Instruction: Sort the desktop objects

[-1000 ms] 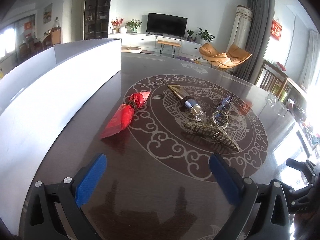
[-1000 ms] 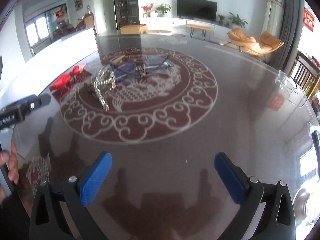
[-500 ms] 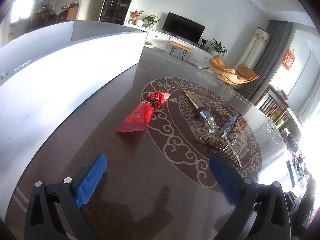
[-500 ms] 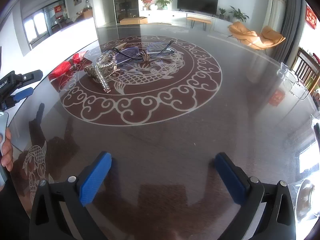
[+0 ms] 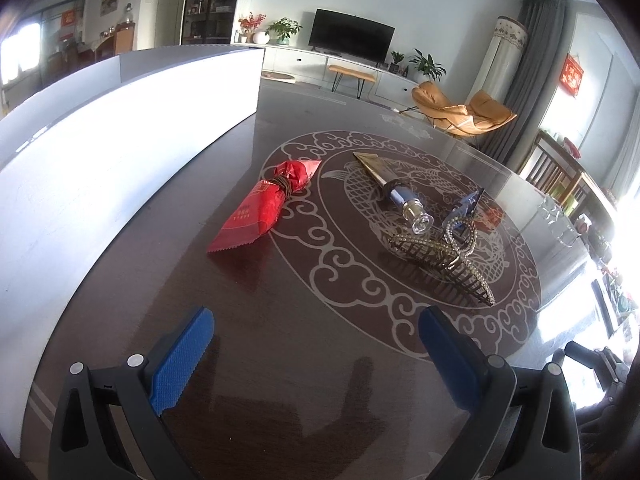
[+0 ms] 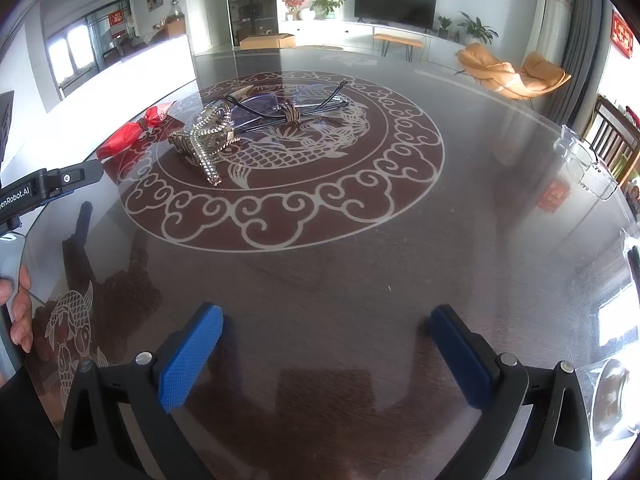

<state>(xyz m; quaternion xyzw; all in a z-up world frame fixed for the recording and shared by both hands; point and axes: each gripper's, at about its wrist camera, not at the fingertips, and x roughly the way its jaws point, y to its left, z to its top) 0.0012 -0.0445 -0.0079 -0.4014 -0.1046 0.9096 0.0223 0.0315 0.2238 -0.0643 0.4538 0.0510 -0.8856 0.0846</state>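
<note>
Left wrist: hair claw (image 5: 440,254) hides glasses (image 5: 466,204); box (image 5: 120,128) cropped.

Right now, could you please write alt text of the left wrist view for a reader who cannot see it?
The open left gripper hovers over a dark patterned table, holding nothing. Ahead lie a red packet, a gold tube and a jewelled hair clip. A white box stands at the left.

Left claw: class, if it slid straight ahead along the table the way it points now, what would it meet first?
Probably the red packet, slightly left of the open left claw's centre line. The hair clip lies off to the right. Depth is hard to judge.
</note>
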